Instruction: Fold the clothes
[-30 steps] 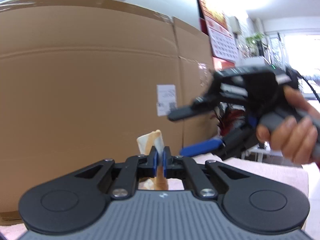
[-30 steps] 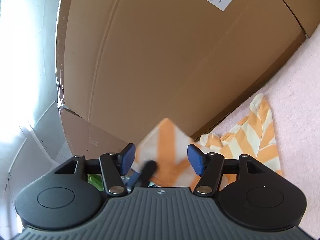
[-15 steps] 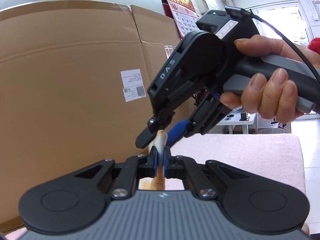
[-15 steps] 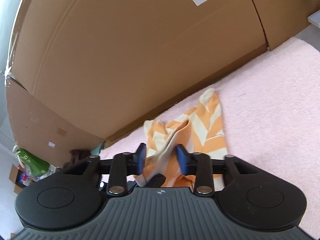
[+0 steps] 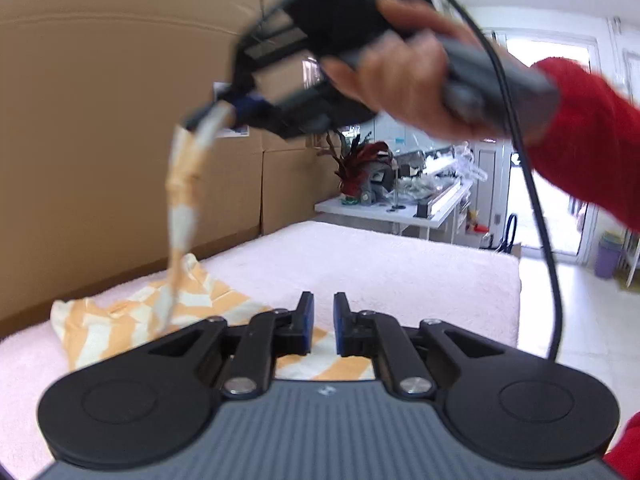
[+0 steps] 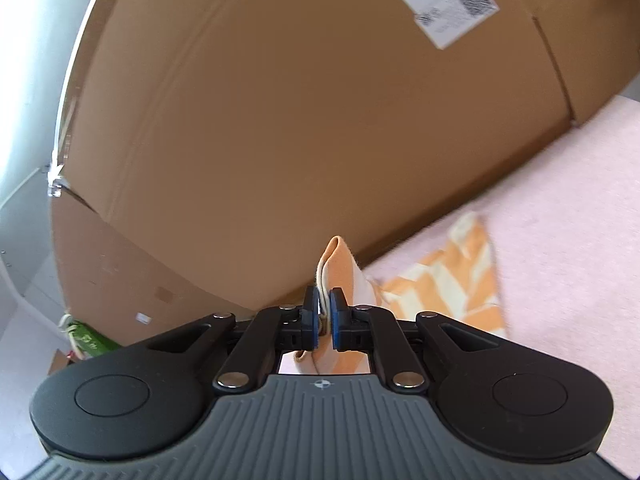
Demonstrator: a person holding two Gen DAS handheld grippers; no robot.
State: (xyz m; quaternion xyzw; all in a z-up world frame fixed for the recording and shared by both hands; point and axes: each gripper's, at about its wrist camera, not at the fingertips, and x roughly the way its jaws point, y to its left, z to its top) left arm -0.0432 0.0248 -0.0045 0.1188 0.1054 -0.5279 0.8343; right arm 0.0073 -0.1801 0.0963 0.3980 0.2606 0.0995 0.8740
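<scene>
On the pink towel-like surface [image 5: 380,264], in front of the tall cardboard boxes [image 5: 100,128], lies the orange-and-cream striped garment [image 5: 120,316], crumpled at its lower part near the boxes. One twisted strand of this garment rises from the heap to the right gripper [image 5: 224,112], which is seen in the left wrist view above and beyond the heap, blurred, held by a hand [image 5: 404,80] with a red sleeve [image 5: 580,128]. The right gripper's jaws are closing, and the right wrist view shows its blue pads [image 6: 335,316] pressed on a fold of the fabric, with the cloth standing up between and beyond them. The left gripper [image 5: 321,322] sits low over the surface, just above the near edge of the garment; its jaws are opening, with a narrow gap between the pads and no cloth visibly clamped in it. A black cable [image 5: 532,200] hangs from the right gripper's handle. A white shipping label [image 6: 440,4] is fixed to the box face. A white table [image 5: 400,208] with assorted items stands well beyond the surface.
</scene>
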